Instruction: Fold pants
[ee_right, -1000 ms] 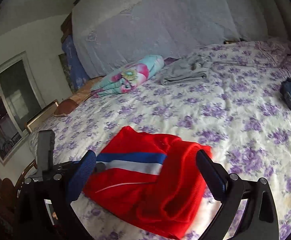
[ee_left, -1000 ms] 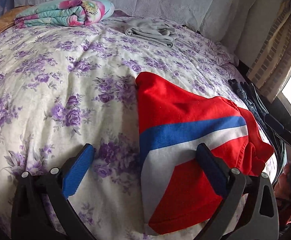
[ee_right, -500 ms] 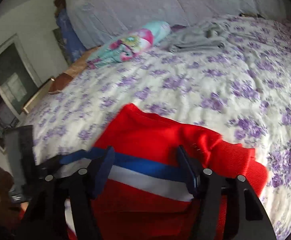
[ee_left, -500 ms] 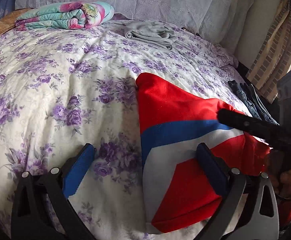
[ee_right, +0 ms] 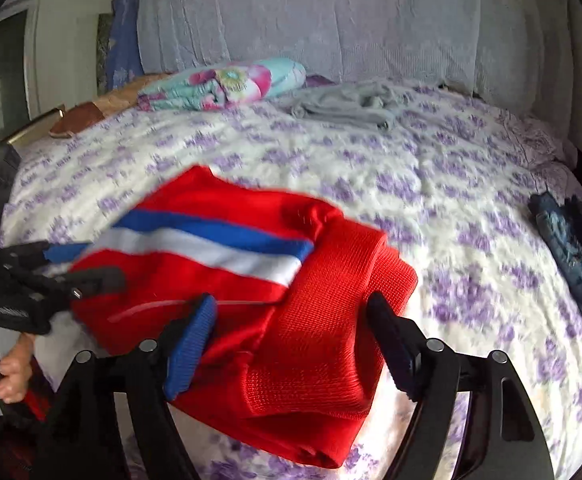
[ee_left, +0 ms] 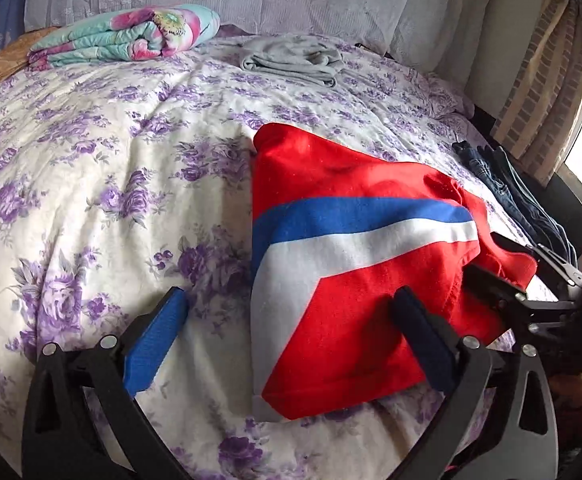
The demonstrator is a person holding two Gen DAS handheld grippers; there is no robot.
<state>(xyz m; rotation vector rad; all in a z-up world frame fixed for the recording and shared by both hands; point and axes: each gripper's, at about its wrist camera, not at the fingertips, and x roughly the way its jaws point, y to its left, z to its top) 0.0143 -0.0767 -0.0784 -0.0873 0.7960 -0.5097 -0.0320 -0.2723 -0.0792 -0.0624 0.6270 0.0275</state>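
Red pants (ee_left: 355, 240) with a blue and a white stripe lie folded near the front edge of a floral bed; they also show in the right wrist view (ee_right: 251, 288). My left gripper (ee_left: 291, 332) is open, its right finger over the pants' lower red part, its left finger over the bedspread. My right gripper (ee_right: 291, 340) is open, its fingers astride the thick folded waistband end of the pants. In the left wrist view the right gripper's fingers (ee_left: 503, 284) reach in at the pants' right edge.
The bed (ee_left: 91, 160) has a white spread with purple flowers. A rolled floral blanket (ee_left: 131, 36) and a folded grey garment (ee_left: 291, 60) lie at the back. Dark jeans (ee_left: 519, 196) lie at the right edge. A headboard cover (ee_right: 331, 20) rises behind.
My right gripper moved forward and down onto the pants and narrowed its opening, now over the folded waistband end. My left gripper stayed nearly still.
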